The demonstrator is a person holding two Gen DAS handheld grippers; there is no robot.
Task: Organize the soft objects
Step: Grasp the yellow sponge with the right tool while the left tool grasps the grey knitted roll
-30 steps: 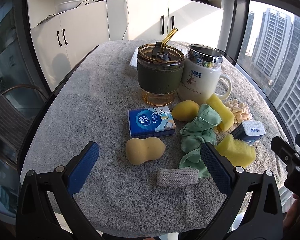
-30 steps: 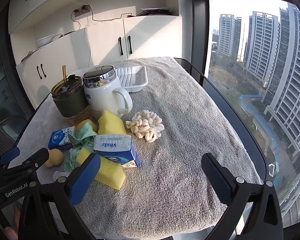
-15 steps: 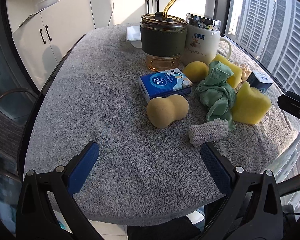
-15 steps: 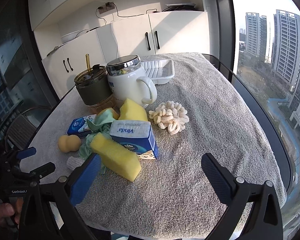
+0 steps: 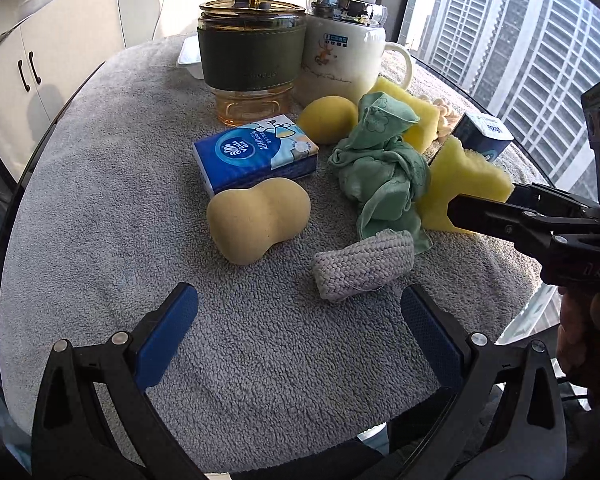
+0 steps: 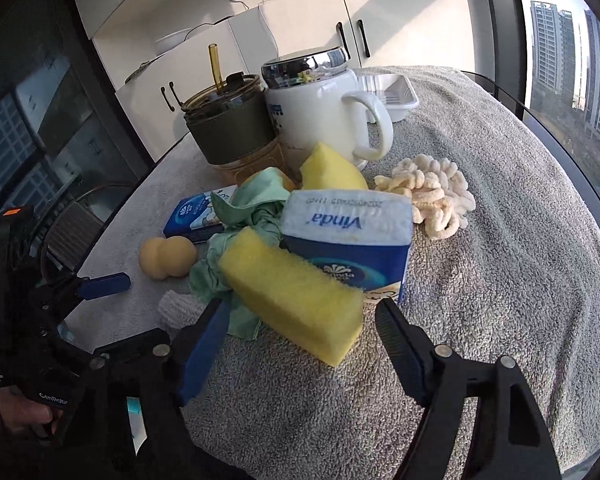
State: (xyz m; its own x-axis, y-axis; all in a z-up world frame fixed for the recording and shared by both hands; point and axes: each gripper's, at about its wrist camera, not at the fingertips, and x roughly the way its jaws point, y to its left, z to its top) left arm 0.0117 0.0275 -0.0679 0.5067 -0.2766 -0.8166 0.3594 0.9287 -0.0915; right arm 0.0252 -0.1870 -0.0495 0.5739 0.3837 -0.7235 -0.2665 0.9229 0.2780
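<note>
- Yellow sponge block lying tilted on the grey towel, near end between the spread fingers of the right gripper, not clamped; far end leaning on the Vinda tissue pack.
- Green cloth crumpled just left of that sponge, touching it; grey knitted pad at its near edge.
- Left gripper wide open, empty, hovering low over the towel; knitted pad just ahead of its right finger, peanut-shaped beige sponge ahead of its left.
- Blue tissue pack right behind beige sponge, touching it; round yellow sponge and second yellow sponge block further back.
- Cream loop-pile puff right of the Vinda pack, close beside it.
- Behind the pile: green-sleeved tumbler with straw, white lidded mug, white tray at the far edge.
- Towel covering a round dark-rimmed table; white cabinets behind, high-rise blocks through the window.
</note>
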